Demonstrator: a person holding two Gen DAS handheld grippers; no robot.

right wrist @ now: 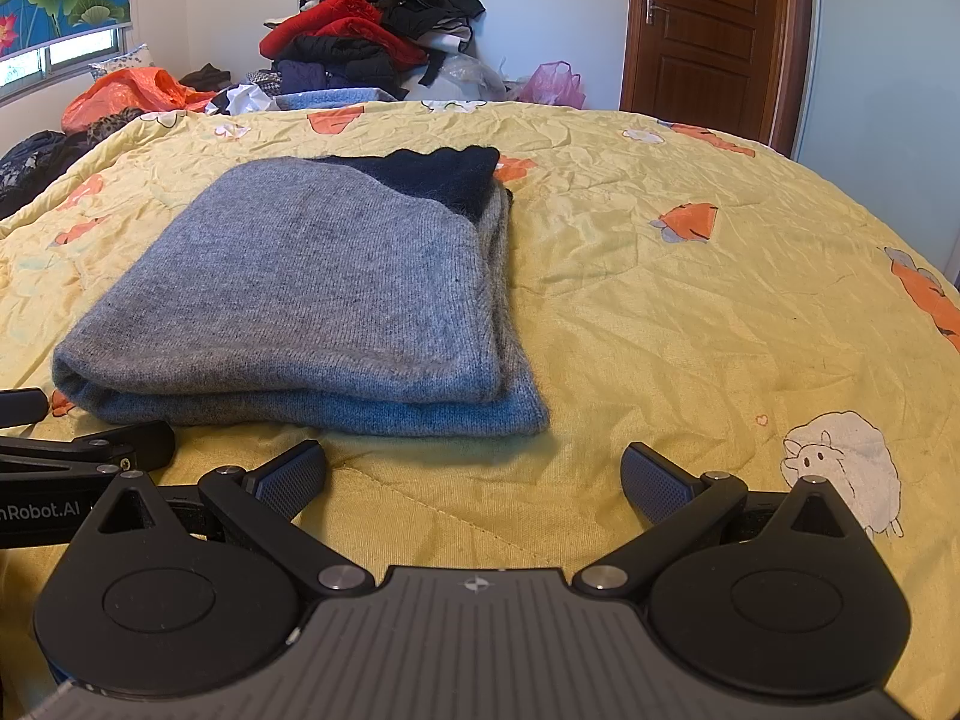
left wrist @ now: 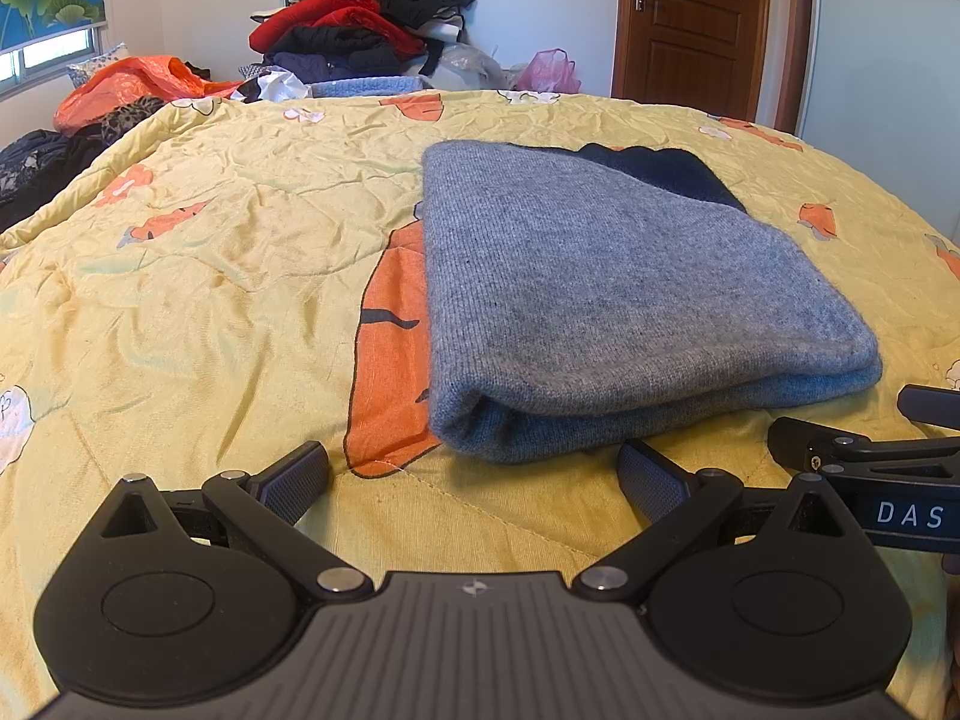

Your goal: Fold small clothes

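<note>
- Left gripper (left wrist: 474, 483): fingers are spread wide, nothing is held.
- Right gripper (right wrist: 474, 483): fingers likewise spread wide and empty.
- The folded grey sweater (left wrist: 606, 294) is seen lying just ahead of both, flat on the yellow quilt (left wrist: 198, 276).
- A clothes pile (right wrist: 372, 42) is stacked behind.

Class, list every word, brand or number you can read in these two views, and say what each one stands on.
"DAS": white letters on the right gripper's black body, cut off at the frame edge.
"nRobot.AI": white letters on the left gripper's black body, start cut off.
No other text is readable on the quilt, grey sweater or door.
</note>
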